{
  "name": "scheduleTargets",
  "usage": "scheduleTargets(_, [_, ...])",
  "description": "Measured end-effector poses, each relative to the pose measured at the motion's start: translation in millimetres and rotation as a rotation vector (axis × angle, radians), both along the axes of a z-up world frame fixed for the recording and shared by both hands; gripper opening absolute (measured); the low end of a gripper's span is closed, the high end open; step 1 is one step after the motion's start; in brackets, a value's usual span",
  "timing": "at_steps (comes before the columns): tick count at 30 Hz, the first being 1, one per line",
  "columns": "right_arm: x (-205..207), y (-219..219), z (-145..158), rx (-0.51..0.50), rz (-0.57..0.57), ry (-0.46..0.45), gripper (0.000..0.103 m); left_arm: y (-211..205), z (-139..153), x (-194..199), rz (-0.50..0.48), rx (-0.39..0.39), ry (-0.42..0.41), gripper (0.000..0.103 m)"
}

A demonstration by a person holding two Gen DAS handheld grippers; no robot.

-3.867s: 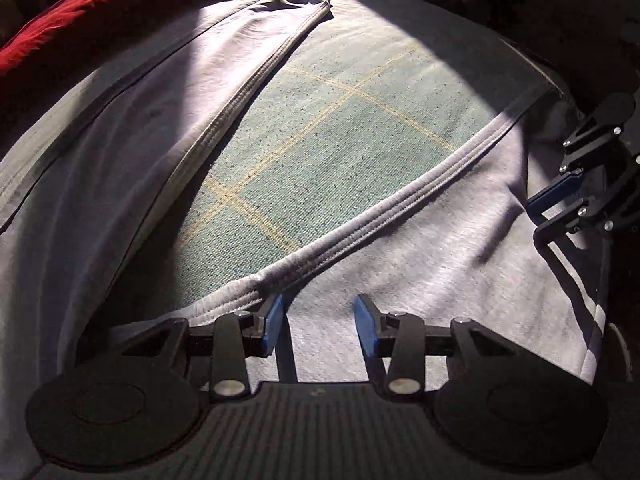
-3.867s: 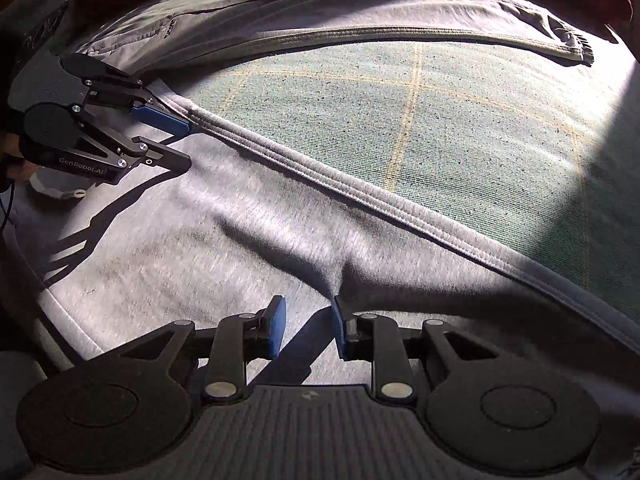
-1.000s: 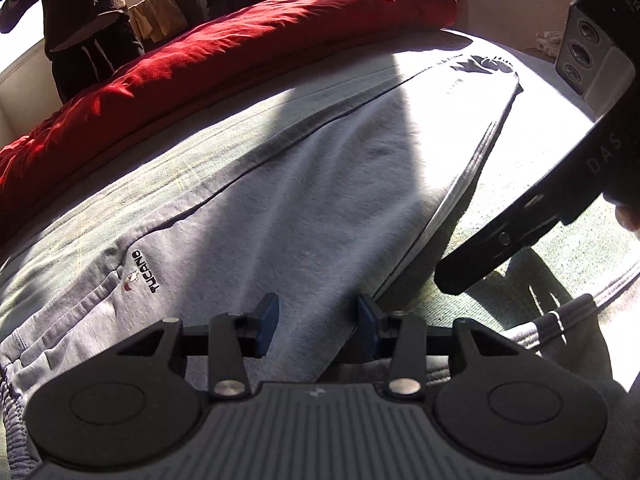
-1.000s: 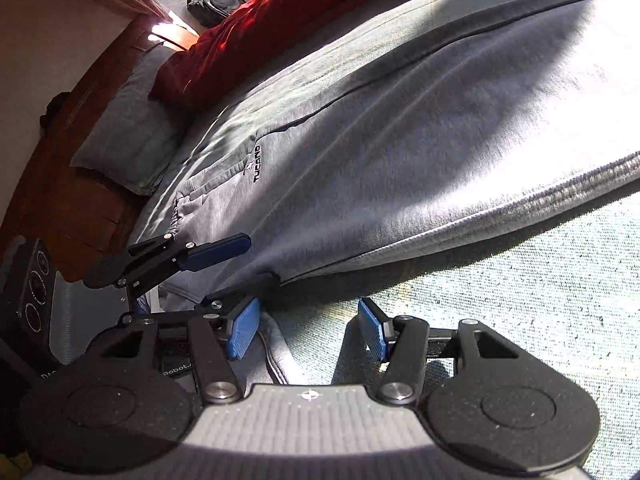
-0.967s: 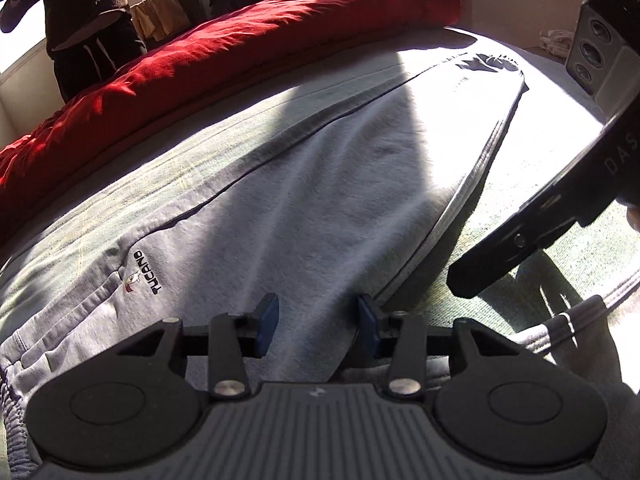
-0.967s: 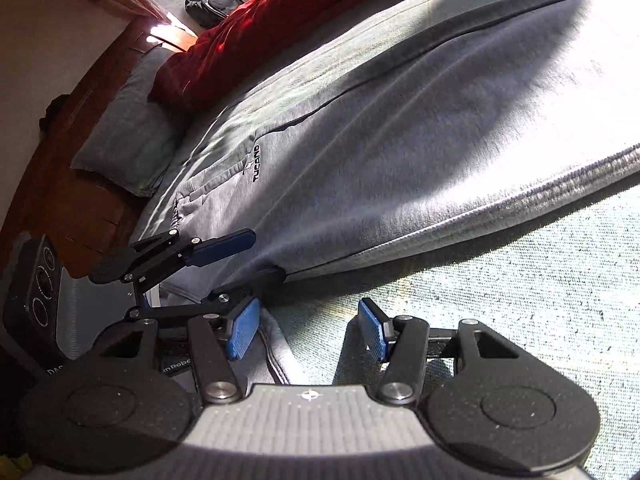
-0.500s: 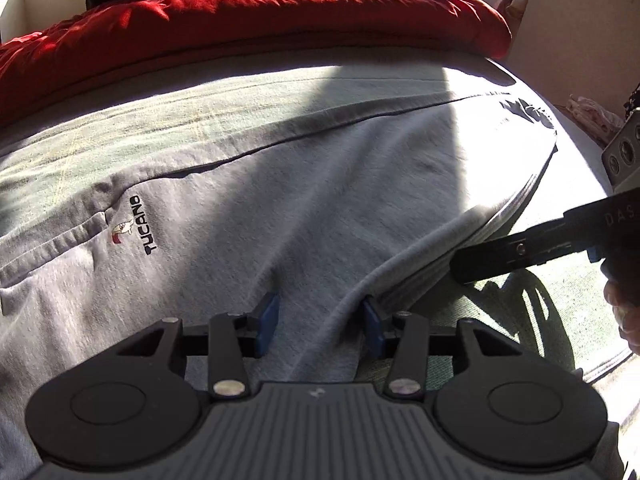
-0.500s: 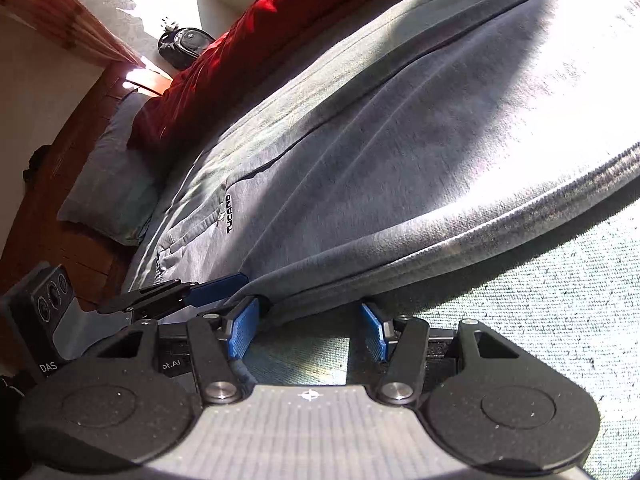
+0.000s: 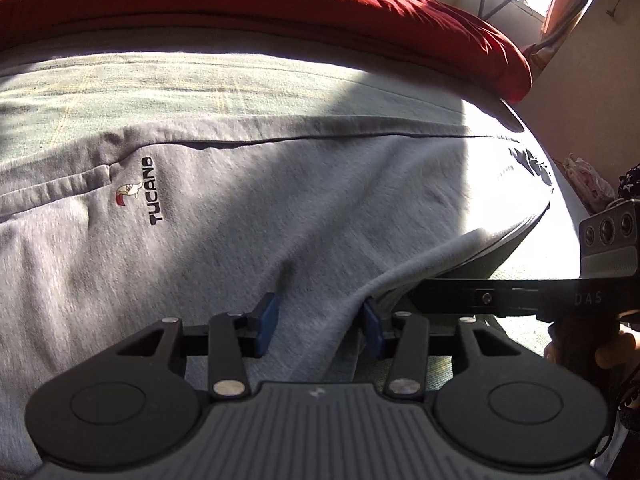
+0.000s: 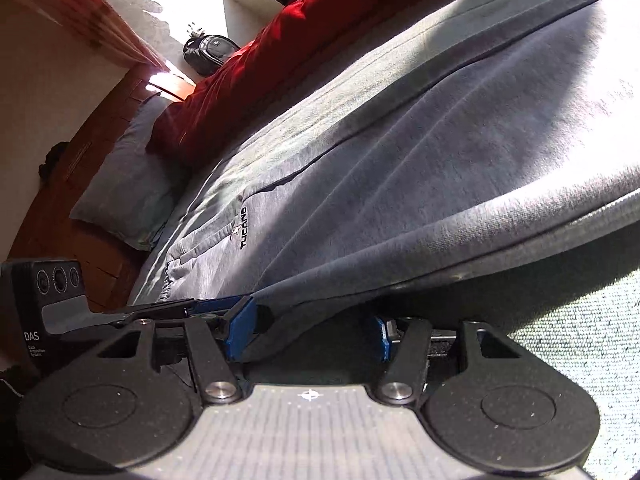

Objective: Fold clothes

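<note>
Both tools lower now, left tool (image 9: pixel 319 326) and right tool (image 10: pixel 306 334) spread wide around grey sweatpants (image 9: pixel 280 208)

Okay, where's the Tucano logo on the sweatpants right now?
The Tucano logo sits left of centre in the left wrist view, on the grey sweatpants beside the pocket seam, up and left of the left gripper.

left claw (image 9: pixel 320 326) jaws apart, right claw (image 10: pixel 312 336) jaws apart, low
</note>
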State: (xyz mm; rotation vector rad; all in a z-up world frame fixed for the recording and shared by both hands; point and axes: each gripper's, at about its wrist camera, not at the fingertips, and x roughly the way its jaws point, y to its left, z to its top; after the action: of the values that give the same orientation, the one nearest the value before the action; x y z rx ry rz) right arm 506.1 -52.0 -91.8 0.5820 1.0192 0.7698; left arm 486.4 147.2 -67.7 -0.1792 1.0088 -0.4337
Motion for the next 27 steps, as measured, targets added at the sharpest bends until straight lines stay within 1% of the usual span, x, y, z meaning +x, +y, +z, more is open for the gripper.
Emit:
scheduleTargets(3, [0,4,-1,0.014,0.003,0.013,0.065,3,0,1,0.011,-0.028,0.012,0.046])
scheduleTargets(6, [4,10,-3,0.026,-0.031,0.01,0.065,6,2,2,0.012,-0.057,0.023,0.045])
scheduleTargets(9, [6,15,-2,0.046,-0.038,0.014,0.065,9,3,2,0.007,-0.071,0.03,0.046])
scheduleTargets(12, [0,10,8,0.077,-0.016,0.025,0.065,9,2,1,0.011,-0.073,0.037,0.046])
scheduleTargets(16, [-10,2,22,0.12,0.016,0.039,0.065,10,1,-1,0.017,-0.088,0.049,0.051])
scheduleTargets(18, [-16,-1,30,0.116,0.031,0.023,0.065,8,1,-4,0.009,-0.107,0.065,0.052])
scheduleTargets(20, [-17,-2,32,0.11,0.033,0.026,0.065,5,3,-9,0.0,-0.095,0.062,0.052])
scheduleTargets(21, [-17,-2,31,0.104,0.032,0.033,0.063,3,5,-13,-0.004,-0.085,0.058,0.052])
scheduleTargets(23, [-16,-2,29,0.09,0.032,0.05,0.045,-1,11,-21,-0.021,-0.066,0.041,0.052])
scheduleTargets(24, [-16,-2,28,0.083,0.032,0.058,0.028,-2,14,-25,-0.031,-0.051,0.031,0.052])
scheduleTargets(25, [-16,-2,27,0.076,0.031,0.067,0.018,-3,18,-31,-0.042,-0.032,0.019,0.053])
scheduleTargets(26, [-16,-2,26,0.068,0.031,0.075,0.014,-4,21,-36,-0.054,-0.009,0.003,0.054])
scheduleTargets(27, [-15,-2,24,0.061,0.031,0.084,0.008,-6,24,-42,-0.069,0.019,-0.016,0.054])
